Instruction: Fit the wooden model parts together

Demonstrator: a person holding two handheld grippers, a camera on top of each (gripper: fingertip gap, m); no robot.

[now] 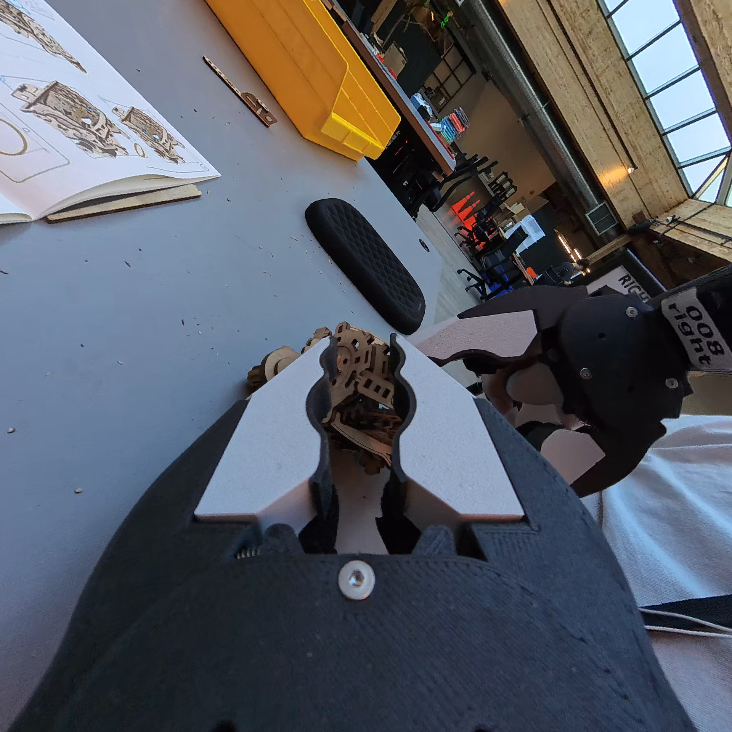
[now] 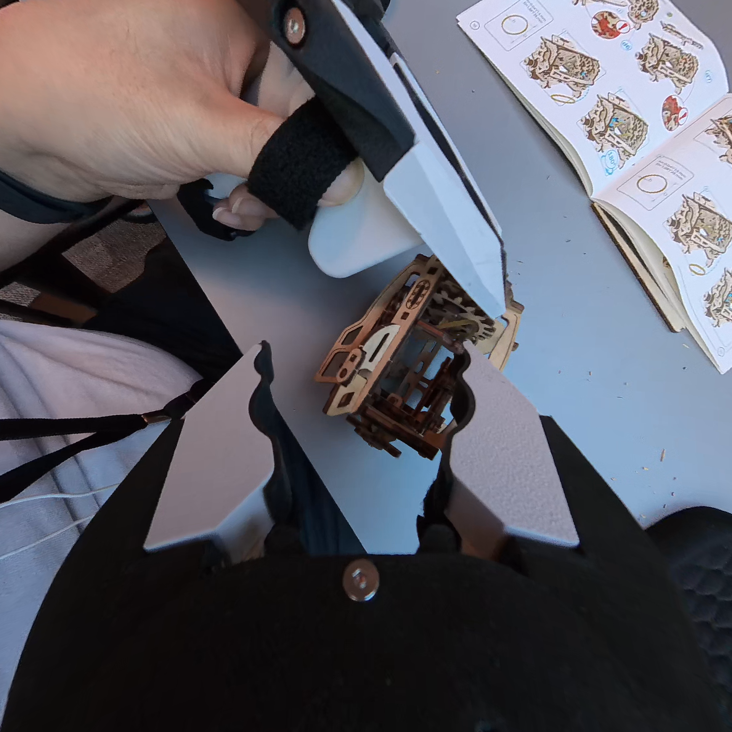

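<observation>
The wooden model (image 2: 380, 356), a small laser-cut box frame with gears, lies on the grey table (image 2: 554, 277) near its front edge. My left gripper (image 1: 360, 340) is shut on the wooden model (image 1: 356, 372), which sits between its fingers. In the right wrist view the left gripper (image 2: 501, 293) comes in from above and pinches the model's far edge. My right gripper (image 2: 364, 348) is open and holds nothing. The model stands by its right finger (image 2: 495, 435), and I cannot tell whether they touch. The right gripper (image 1: 471, 380) also shows at the right of the left wrist view.
An open instruction booklet (image 1: 79, 130) lies on a thin wooden sheet (image 1: 126, 204) at the far left. A loose wooden strip (image 1: 241, 93), a yellow bin (image 1: 317, 71) and a black padded rest (image 1: 364, 265) lie beyond. Wood crumbs dot the table.
</observation>
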